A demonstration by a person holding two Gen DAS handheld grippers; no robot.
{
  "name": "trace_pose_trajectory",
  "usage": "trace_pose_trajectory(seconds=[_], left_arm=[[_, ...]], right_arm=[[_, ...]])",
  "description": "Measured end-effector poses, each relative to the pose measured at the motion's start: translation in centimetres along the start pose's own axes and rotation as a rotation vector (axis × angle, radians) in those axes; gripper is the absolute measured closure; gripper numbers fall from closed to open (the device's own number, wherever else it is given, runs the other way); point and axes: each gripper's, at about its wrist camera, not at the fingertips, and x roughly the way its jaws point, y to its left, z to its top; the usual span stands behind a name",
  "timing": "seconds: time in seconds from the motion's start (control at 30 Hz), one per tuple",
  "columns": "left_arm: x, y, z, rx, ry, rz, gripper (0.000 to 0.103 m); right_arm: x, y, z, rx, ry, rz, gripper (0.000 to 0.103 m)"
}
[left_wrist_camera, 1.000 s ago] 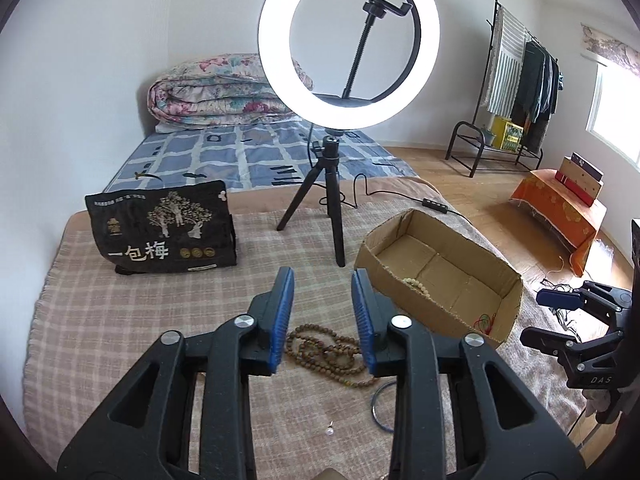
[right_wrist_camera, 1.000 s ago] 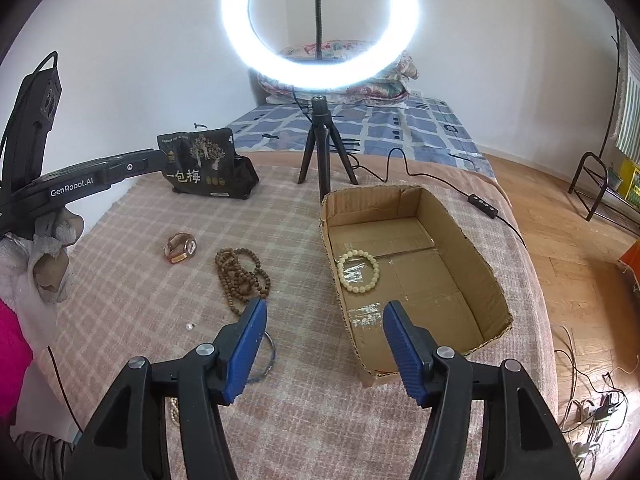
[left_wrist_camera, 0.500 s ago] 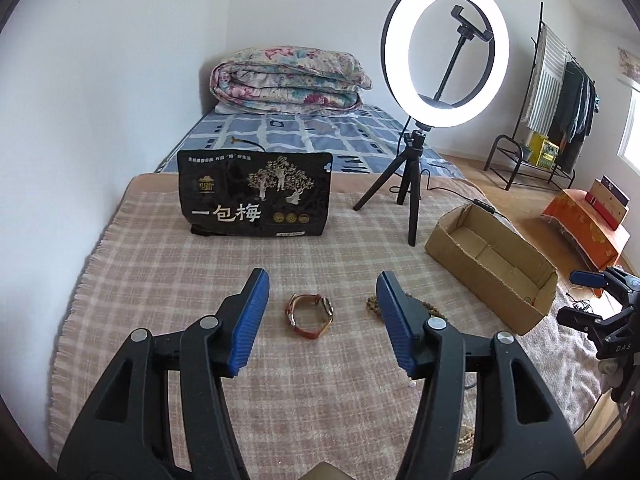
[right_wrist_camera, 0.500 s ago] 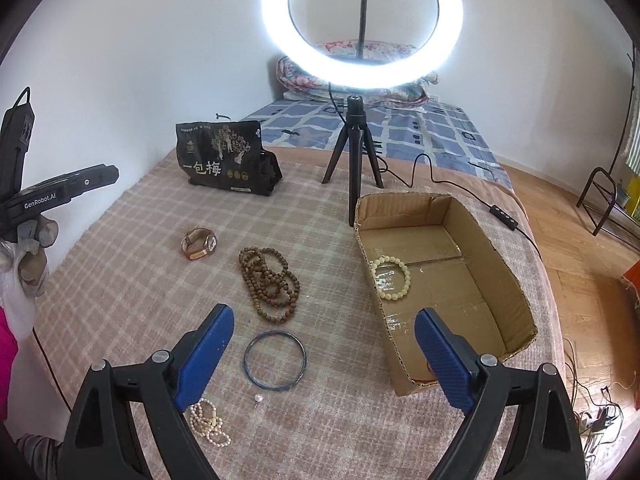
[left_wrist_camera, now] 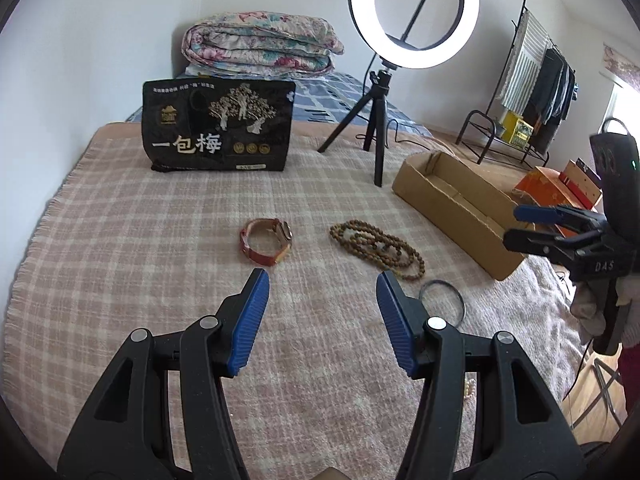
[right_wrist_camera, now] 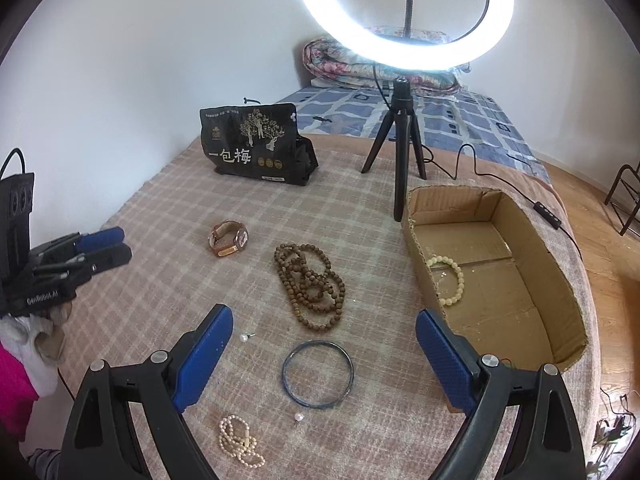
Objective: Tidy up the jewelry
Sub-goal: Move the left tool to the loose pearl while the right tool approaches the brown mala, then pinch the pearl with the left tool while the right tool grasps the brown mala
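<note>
A watch with a red-brown strap [left_wrist_camera: 266,241] [right_wrist_camera: 229,238] lies on the checked blanket, a little ahead of my open, empty left gripper [left_wrist_camera: 322,285]. A brown bead necklace [left_wrist_camera: 377,247] [right_wrist_camera: 310,281] lies to its right. A dark bangle [right_wrist_camera: 318,373] [left_wrist_camera: 441,297], a pearl strand [right_wrist_camera: 239,441] and two loose pearl studs [right_wrist_camera: 244,337] lie near my right gripper [right_wrist_camera: 324,327], which is wide open and empty above the bangle. A cardboard box [right_wrist_camera: 516,236] [left_wrist_camera: 456,216] at the right holds a pale bead bracelet [right_wrist_camera: 450,278].
A black snack bag [left_wrist_camera: 218,131] [right_wrist_camera: 256,145] stands at the back. A ring light on a tripod [right_wrist_camera: 402,152] [left_wrist_camera: 378,120] stands next to the box, its cable trailing right. The bed's edge drops off to the right.
Both grippers have drawn back and lowered; the left has swung slightly right so the watch and beads are both ahead. The right has opened wider over the bangle.
</note>
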Motion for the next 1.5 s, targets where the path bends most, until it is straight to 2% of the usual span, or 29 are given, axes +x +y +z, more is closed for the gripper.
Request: trace_pose_trajectory(seconds=[0.13, 0.2, 0.37, 0.5, 0.63, 0.77, 1.0, 1.23, 1.5], left_arm=[[1.5, -1.5, -1.2, 0.033, 0.039, -0.041, 0.046], [2.3, -2.1, -1.7, 0.038, 0.058, -0.063, 0.054], [4.1, -3.4, -2.4, 0.058, 0.093, -0.106, 0.056], [5.6, -4.3, -2.9, 0.079, 0.118, -0.120, 0.068], [6.9, -5.0, -3.4, 0.115, 0.133, -0.119, 0.075], [8.2, -5.3, -3.8, 0.128, 0.152, -0.119, 0.076], [9.5, -5.5, -4.2, 0.142, 0.165, -0.103, 0.076], [10.4, -5.3, -4.4, 0.129, 0.172, -0.109, 0.079], [10.9, -5.5, -4.6, 0.151, 0.179, -0.090, 0.081]], right_arm=[[2.0, 0.0, 0.6, 0.003, 0.023, 0.045, 0.009], [3.2, 0.0, 0.9, 0.004, 0.042, 0.060, 0.009], [6.3, -0.1, 1.4, -0.005, 0.092, 0.081, 0.011], [8.7, 0.2, 1.5, -0.020, 0.134, 0.095, 0.014], [10.6, 0.4, 1.7, -0.034, 0.161, 0.097, 0.017], [12.5, 0.3, 1.8, -0.041, 0.184, 0.104, 0.024], [14.4, 0.0, 1.8, -0.025, 0.203, 0.116, 0.024], [16.0, 0.2, 1.9, -0.046, 0.216, 0.082, 0.024], [17.8, -0.1, 1.7, -0.058, 0.241, 0.070, 0.019]])
